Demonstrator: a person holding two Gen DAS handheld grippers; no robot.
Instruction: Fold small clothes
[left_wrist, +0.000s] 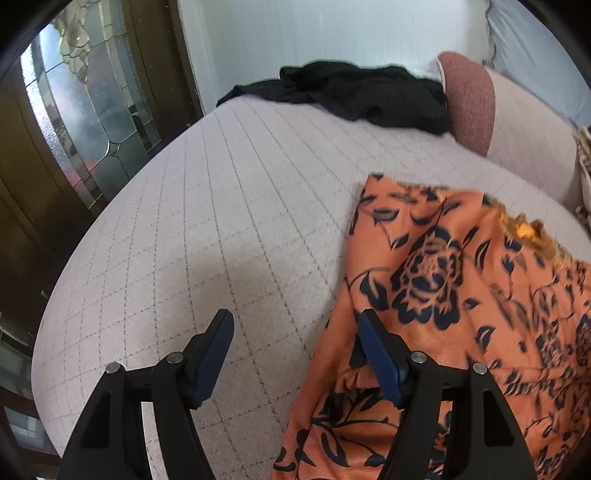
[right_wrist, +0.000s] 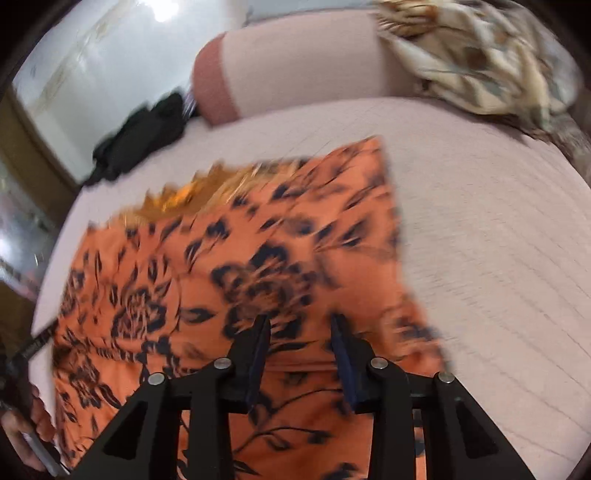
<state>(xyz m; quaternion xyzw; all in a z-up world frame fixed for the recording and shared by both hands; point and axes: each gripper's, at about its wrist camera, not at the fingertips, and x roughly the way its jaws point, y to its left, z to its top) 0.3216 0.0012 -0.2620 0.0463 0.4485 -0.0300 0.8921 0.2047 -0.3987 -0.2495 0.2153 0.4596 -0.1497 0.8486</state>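
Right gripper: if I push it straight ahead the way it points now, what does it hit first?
Most likely the orange floral garment, spread on the pink quilted bed directly beyond the open right gripper. Blur makes depth uncertain.

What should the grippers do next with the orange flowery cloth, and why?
Probably lower the left gripper onto the near left edge of the orange floral garment and close on it. Both the left gripper and the right gripper are open, holding nothing, and the garment lies spread on the quilted pink bed.
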